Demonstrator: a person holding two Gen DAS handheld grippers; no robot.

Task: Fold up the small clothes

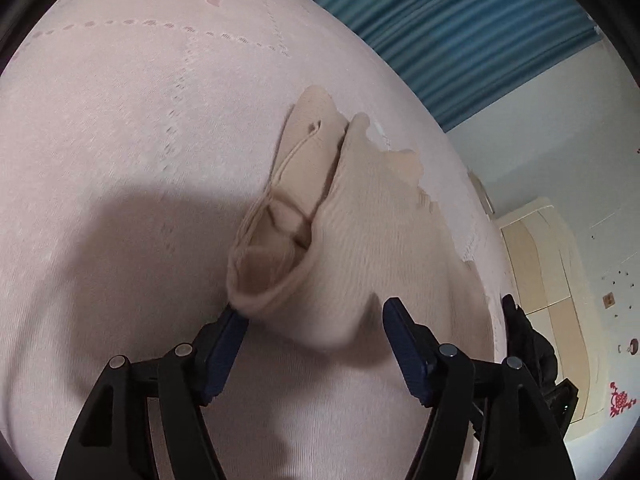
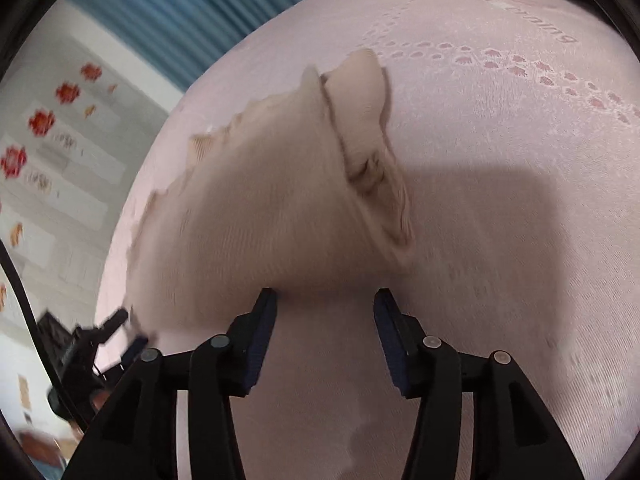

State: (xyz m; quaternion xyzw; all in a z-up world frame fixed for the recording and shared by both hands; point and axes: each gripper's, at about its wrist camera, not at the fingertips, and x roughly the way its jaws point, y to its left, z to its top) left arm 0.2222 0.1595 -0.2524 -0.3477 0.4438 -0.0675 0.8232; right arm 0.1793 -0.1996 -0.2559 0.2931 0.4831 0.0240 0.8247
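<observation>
Softly ribbed beige garment (image 1: 352,232), crumpled.

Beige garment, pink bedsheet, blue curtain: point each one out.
Beige garment (image 1: 352,248), left wrist view, on its ribbed knit body.
Pink bedsheet (image 1: 120,120), left wrist view, on a bare stretch.
Blue curtain (image 2: 180,12), right wrist view, on its pleats.

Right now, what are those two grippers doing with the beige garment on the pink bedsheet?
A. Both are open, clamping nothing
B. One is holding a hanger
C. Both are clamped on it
A: the left gripper and right gripper both stand open beside the beige garment, with nothing clamped.
</observation>
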